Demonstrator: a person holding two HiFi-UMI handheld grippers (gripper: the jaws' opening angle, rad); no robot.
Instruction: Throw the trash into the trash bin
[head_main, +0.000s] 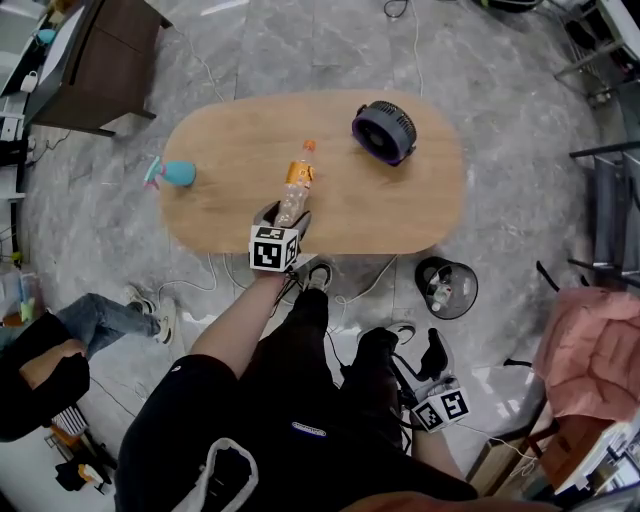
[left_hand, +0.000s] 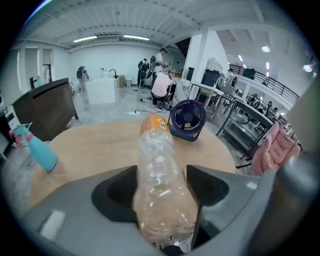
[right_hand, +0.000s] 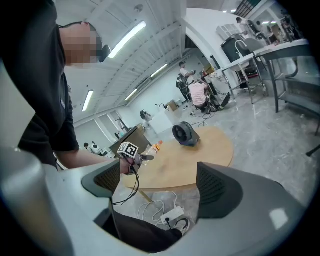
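Note:
A clear, crushed plastic bottle (head_main: 296, 188) with an orange label and cap sticks out over the front edge of the oval wooden table (head_main: 230, 130). My left gripper (head_main: 285, 212) is shut on its lower end. In the left gripper view the bottle (left_hand: 159, 165) fills the gap between the jaws of that gripper (left_hand: 162, 190) and points toward the table. The black trash bin (head_main: 446, 288) stands on the floor off the table's front right corner, with some trash inside. My right gripper (head_main: 426, 362) hangs low by my right leg, and in its own view the right gripper (right_hand: 160, 185) is open with nothing in it.
A dark purple fan (head_main: 384, 131) stands at the table's far right and a teal spray bottle (head_main: 172, 173) at its left end. Cables and a power strip (right_hand: 172, 215) lie under the table. A seated person (head_main: 60, 350) is at the left. A pink cloth (head_main: 590, 350) lies at the right.

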